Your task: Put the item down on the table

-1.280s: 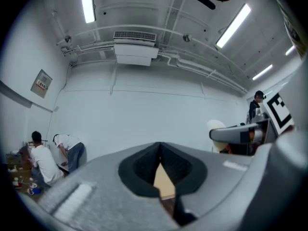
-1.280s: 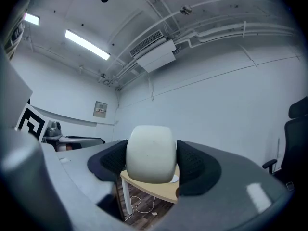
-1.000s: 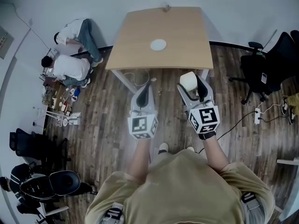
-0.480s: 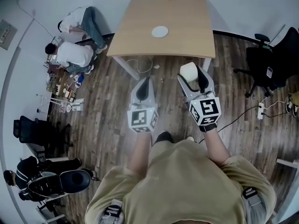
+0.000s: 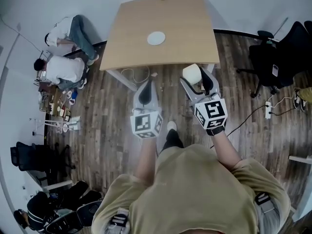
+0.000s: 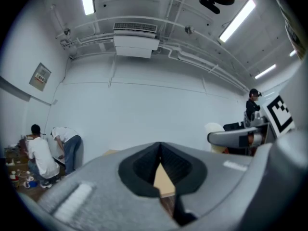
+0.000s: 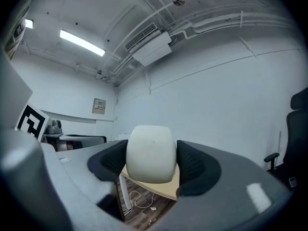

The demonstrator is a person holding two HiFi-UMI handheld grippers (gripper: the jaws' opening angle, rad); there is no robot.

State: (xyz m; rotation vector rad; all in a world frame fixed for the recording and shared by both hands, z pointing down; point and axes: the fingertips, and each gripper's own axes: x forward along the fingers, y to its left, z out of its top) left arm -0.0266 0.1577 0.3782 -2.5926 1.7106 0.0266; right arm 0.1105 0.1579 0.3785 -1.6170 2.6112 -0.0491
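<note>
We are in the carrying step: the white item [image 5: 191, 73] is in the air, not yet on the table [image 5: 185, 28]. The right gripper [image 5: 197, 81] has its two jaws pressed against the item's sides. The right gripper view shows the rounded white body filling the gap between the dark pads, with the table's edge and the wooden floor [image 5: 112, 116] below it. From the head view we judge that the item hangs just short of the table's near edge, toward its right-hand corner, and over the floor, not the top.

The left gripper [image 5: 145, 92] points toward the same near edge, further left. Its jaws meet at the tips with nothing between them, so it has no part in this step.

A small white plate [image 5: 156, 38] lies near the middle of the table, well apart from the item.

The next move, as we see it, calls for bringing the right gripper forward until the item is over bare table. Then we lower it until its underside rests flat, and only then part the jaws. The near right part of the table looks free, so there is no need to go near the plate.
</note>
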